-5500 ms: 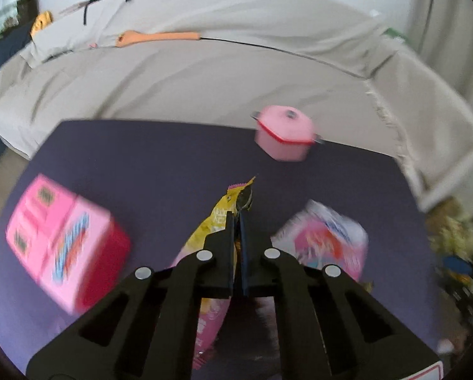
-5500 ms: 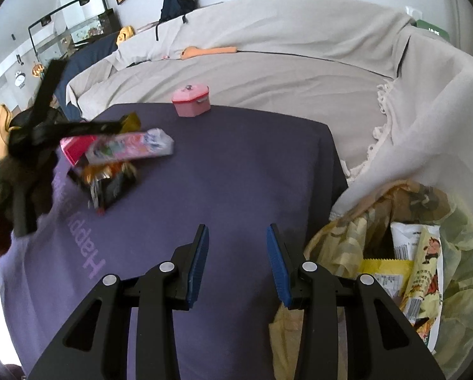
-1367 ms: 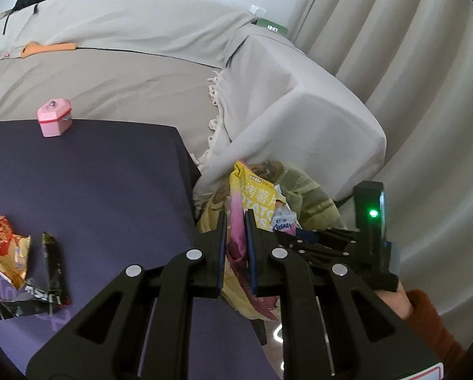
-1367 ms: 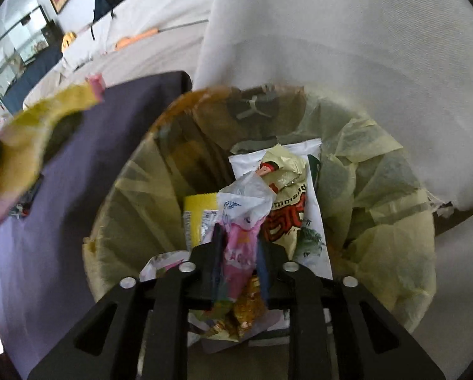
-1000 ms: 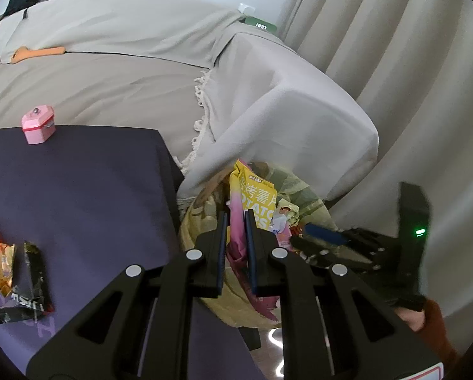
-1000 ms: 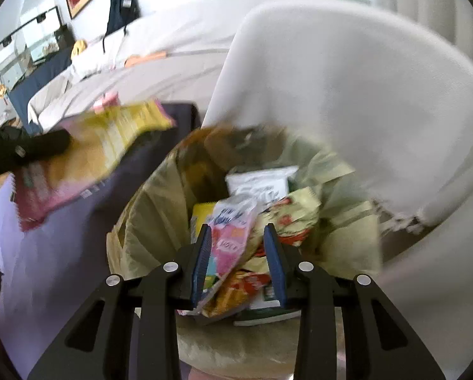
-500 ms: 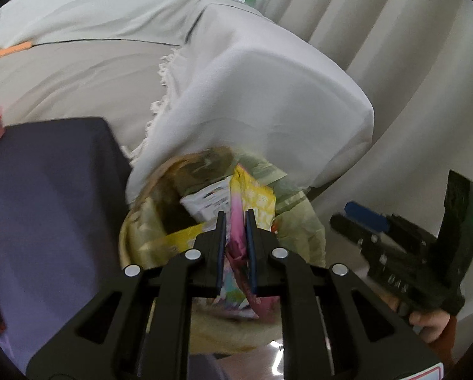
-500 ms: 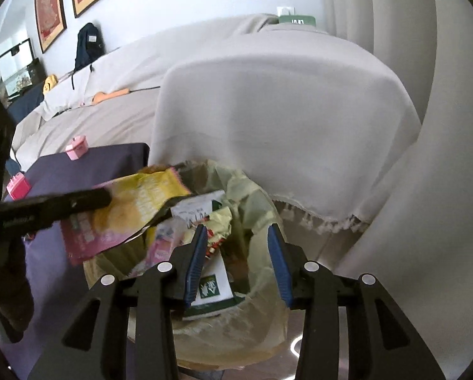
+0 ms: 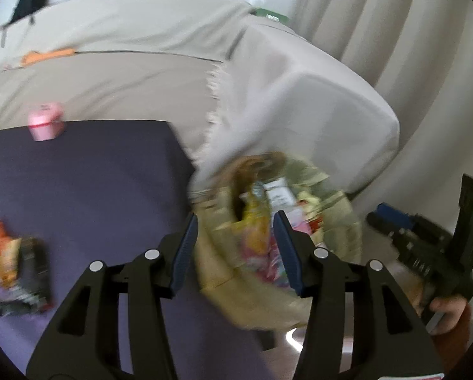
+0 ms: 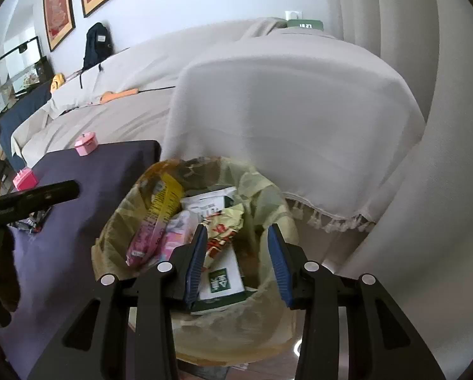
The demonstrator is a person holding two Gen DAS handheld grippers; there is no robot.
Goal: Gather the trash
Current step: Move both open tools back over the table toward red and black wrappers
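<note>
A bin lined with a yellowish bag [image 10: 269, 190] stands on the floor beside the purple-covered table [image 10: 87, 171]; it also shows in the left wrist view [image 9: 337, 209]. A yellow and pink snack packet [image 10: 155, 218] leans inside the bin among other wrappers; it is blurred in the left wrist view [image 9: 257, 231]. My left gripper [image 9: 235, 247] is open and empty above the bin's near edge. My right gripper [image 10: 238, 261] is open and empty above the bin. Red and black wrappers [image 9: 13, 262] lie on the table at the left.
A pink box [image 9: 43, 125] sits at the table's far edge, and another pink box [image 10: 24, 180] further left. A beige covered sofa [image 10: 284, 110] wraps behind the table and bin. Curtains [image 10: 394, 15] hang at the right.
My left gripper has opened and let go of the yellow and pink packet, which now lies in the bin. The left view has swung back toward the table. My right gripper stays open.
</note>
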